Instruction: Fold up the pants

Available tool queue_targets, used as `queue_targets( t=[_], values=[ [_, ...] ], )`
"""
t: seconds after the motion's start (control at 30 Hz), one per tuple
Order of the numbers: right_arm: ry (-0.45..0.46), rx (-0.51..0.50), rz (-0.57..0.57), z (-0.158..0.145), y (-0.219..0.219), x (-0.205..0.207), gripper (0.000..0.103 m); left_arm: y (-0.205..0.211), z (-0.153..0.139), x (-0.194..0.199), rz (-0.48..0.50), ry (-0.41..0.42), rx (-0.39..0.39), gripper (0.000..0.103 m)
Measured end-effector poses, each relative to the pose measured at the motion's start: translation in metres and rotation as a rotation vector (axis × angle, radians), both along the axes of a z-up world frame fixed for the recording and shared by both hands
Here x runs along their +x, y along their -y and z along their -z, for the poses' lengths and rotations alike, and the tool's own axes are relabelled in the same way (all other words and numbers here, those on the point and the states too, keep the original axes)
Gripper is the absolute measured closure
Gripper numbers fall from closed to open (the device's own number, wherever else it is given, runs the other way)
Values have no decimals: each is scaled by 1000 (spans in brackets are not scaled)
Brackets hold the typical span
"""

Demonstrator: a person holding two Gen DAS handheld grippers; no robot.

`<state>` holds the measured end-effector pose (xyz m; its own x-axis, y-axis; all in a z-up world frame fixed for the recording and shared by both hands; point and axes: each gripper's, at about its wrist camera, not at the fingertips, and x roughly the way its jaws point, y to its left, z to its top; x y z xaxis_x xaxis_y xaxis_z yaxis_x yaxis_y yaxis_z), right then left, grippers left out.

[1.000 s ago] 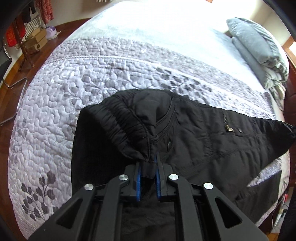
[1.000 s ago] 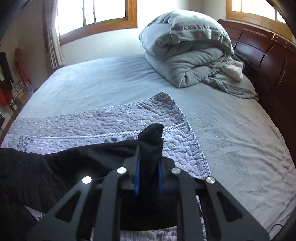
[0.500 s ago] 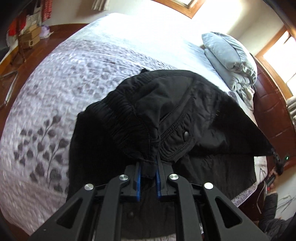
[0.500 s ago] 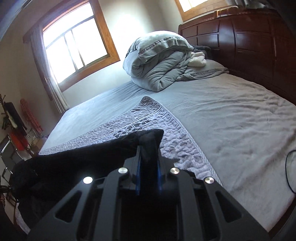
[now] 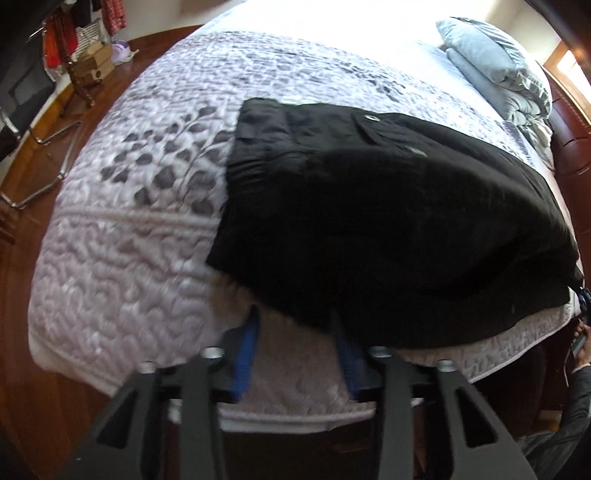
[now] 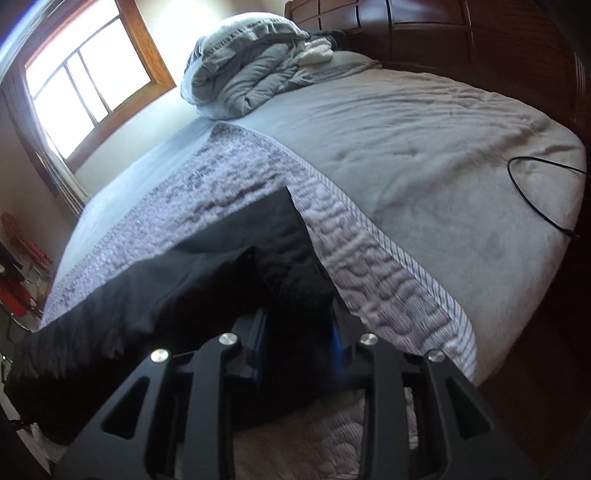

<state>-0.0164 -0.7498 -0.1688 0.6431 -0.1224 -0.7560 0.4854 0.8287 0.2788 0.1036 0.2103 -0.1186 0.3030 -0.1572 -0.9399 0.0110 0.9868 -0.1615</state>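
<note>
The black pants [image 5: 388,221] lie folded lengthwise on the grey quilted bedspread [image 5: 129,240], waistband end toward the left. My left gripper [image 5: 295,354] is open just in front of the pants' near edge, over the bed's front edge, holding nothing. In the right wrist view the pants [image 6: 184,288] stretch leftward across the quilt [image 6: 369,266]. My right gripper [image 6: 295,343] is open, with the leg end of the pants lying loose between and over its blue pads [image 6: 338,343].
A folded grey comforter [image 6: 251,74] sits at the head of the bed by the dark wooden headboard [image 6: 443,33]. A black cable [image 6: 535,195] lies on the right side of the blanket. A chair and boxes [image 5: 92,66] stand on the wood floor left.
Both grippers have swung the held pants edges over onto the bed and opened, letting go of the fabric. The pants now lie folded flat.
</note>
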Motion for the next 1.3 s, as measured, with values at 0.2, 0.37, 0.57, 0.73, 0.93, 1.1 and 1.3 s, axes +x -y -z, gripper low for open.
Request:
queue_targets(
  t=[0.2,0.37,0.57,0.73,0.93,1.1,1.3],
  values=[
    [-80,-45,72,7,-11,-21,33,-25,-17,-47,-98,35,-57,35],
    [-64,-58,85,-8,-32,-35,20,-5,-19,-68,-85,58,-317,26],
    [-51,-71,65,-21,-61,-43,20,14,1,-54,-116,36,-452,27],
    [2,-47,3,-32,-98,-47,20,25,25,-19,-209,-44,-461,83],
    [15,114,-182,-20,-166,-36,34,38,5,-5,-243,83,-512,97],
    [51,409,-270,0,-208,-19,43,59,-43,6,-139,297,-437,97],
    [-57,497,-288,31,-232,-4,52,36,43,-8,-191,78,-325,95]
  ],
)
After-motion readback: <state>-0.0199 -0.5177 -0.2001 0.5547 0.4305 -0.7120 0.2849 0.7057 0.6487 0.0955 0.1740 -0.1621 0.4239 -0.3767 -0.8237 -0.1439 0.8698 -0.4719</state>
